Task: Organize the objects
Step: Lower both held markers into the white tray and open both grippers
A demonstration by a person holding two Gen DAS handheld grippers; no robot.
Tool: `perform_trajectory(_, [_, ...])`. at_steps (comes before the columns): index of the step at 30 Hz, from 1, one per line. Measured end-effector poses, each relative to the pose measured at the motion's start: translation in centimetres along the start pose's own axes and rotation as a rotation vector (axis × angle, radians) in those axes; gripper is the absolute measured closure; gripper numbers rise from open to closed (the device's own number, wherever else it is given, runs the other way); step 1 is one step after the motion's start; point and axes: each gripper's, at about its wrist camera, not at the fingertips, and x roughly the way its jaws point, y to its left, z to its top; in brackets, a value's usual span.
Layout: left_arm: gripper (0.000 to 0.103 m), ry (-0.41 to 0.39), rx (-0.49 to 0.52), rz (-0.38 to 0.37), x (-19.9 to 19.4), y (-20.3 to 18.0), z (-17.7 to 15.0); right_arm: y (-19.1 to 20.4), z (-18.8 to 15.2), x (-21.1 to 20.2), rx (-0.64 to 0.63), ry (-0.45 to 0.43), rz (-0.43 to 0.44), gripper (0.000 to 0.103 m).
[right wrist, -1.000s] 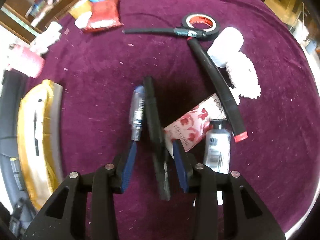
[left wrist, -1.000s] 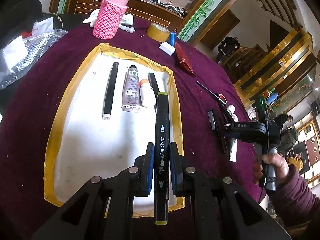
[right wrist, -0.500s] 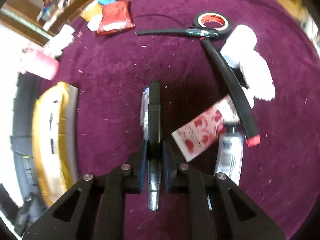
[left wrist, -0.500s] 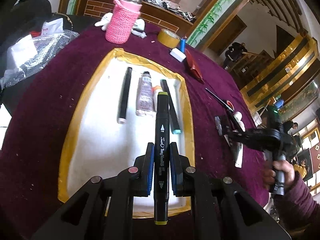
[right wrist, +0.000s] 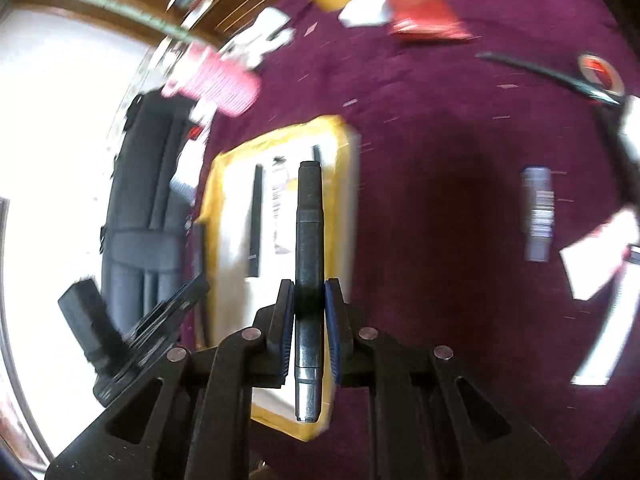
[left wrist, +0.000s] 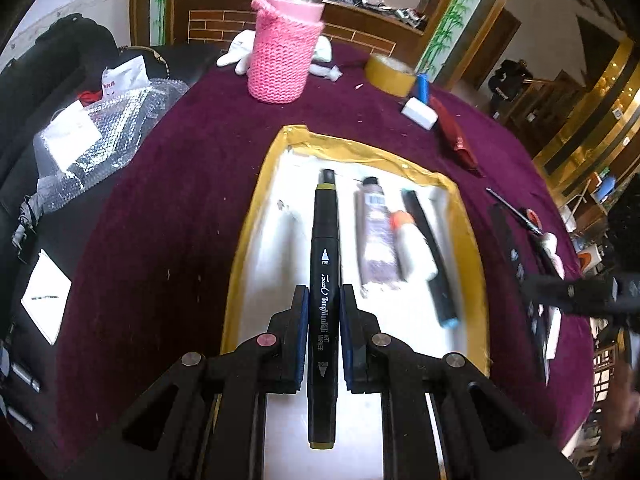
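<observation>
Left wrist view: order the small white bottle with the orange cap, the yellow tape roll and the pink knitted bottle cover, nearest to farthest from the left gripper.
1. Small white bottle, orange cap: on the white tray, just ahead-right of the left gripper.
2. and 3. Pink knitted bottle cover, ahead, and yellow tape roll, far right: both beyond the tray, too close to call.

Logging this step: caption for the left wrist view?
Left gripper holds black art marker over yellow-rimmed white tray.

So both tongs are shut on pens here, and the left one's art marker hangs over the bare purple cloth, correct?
Not quite. In the left wrist view the left tongs are shut on the art marker, but it hangs over the yellow-edged white tray, not bare cloth. The right tongs do grip a dark pen.
</observation>
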Motion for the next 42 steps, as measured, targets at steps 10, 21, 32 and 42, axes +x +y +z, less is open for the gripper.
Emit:
perform_trajectory(10, [0.092, 0.039, 0.026, 0.052, 3.8, 0.3, 1.3, 4.5, 2.3, 8.4, -0.056, 0.061, -0.064, 0.090])
perform_trajectory(21, [0.068, -0.076, -0.070, 0.005, -1.5, 2.1, 1.4, 6.7, 2.5, 12.3, -0.131, 0.103, -0.157, 0.090])
perform_trajectory(32, [0.051, -0.207, -0.236, 0.028, -9.0, 5.9, -1.1, 8.7, 2.2, 13.2, -0.224, 0.097, -0.266, 0.090])
perform_trajectory(42, [0.049, -0.162, -0.379, -0.003, -9.4, 8.5, -3.6, 8.2, 1.0, 3.7, -0.232, -0.112, -0.314, 0.088])
